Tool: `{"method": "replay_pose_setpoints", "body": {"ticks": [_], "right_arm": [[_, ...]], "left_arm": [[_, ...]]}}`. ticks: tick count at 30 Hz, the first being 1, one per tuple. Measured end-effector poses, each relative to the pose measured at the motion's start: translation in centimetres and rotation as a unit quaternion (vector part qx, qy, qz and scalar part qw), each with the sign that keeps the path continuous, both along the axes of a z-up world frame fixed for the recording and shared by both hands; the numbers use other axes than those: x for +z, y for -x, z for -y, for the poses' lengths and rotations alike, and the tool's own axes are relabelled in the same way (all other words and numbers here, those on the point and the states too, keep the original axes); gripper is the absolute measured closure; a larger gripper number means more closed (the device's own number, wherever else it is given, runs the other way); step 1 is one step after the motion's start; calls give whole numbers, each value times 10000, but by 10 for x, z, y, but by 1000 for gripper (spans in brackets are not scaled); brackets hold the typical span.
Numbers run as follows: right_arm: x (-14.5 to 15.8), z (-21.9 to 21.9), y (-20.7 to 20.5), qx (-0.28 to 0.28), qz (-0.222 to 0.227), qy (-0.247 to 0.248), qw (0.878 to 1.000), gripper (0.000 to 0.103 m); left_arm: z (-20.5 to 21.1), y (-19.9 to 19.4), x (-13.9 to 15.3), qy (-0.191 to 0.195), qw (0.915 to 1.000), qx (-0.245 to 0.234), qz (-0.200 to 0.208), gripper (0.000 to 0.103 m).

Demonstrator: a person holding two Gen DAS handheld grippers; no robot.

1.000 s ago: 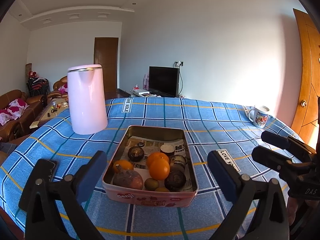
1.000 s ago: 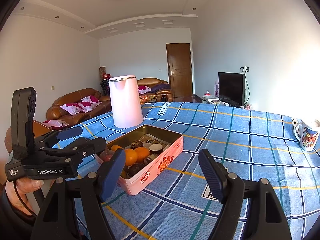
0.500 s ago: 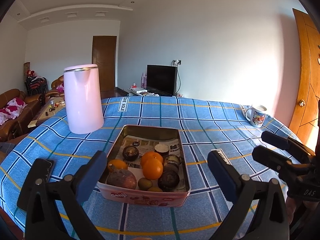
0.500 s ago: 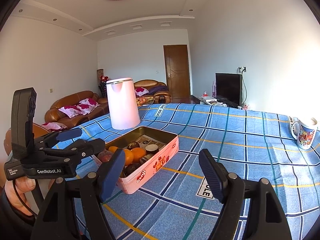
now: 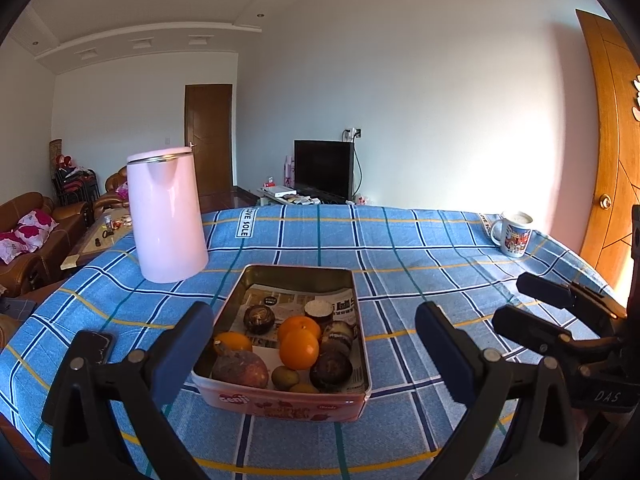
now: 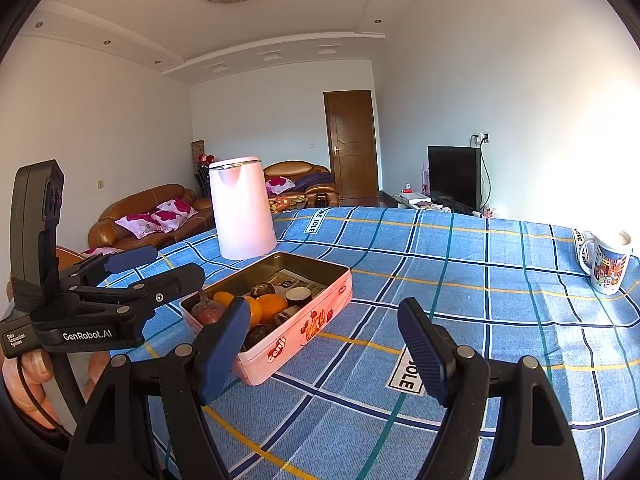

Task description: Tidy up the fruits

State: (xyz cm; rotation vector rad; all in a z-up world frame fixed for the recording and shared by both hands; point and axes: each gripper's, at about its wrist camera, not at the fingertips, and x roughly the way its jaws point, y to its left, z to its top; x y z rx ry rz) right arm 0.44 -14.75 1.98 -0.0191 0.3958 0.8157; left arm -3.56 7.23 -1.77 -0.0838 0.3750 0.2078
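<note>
A pink tin stands on the blue checked tablecloth. It holds oranges, a reddish fruit, dark round fruits and a small green fruit on newspaper. My left gripper is open and empty, its fingers on either side of the tin's near end, a little above the table. It also shows in the right wrist view. My right gripper is open and empty, just right of the tin. It also shows in the left wrist view.
A tall pink kettle stands behind the tin to the left. A printed mug stands at the far right of the table. Sofas, a door and a television lie beyond the table.
Both wrist views have tilted up a little and drifted sideways. The tin and fruit have not moved. Both grippers stay open.
</note>
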Motion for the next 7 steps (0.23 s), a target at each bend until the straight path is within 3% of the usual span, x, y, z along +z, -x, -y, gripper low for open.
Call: {"method": "replay_pose_setpoints", "body": {"ticks": [7], "right_arm": [[-4, 8, -8, -216, -1, 127, 9997, 26]], "left_arm": [[1, 1, -1, -61, 10000, 21, -10, 0]]}}
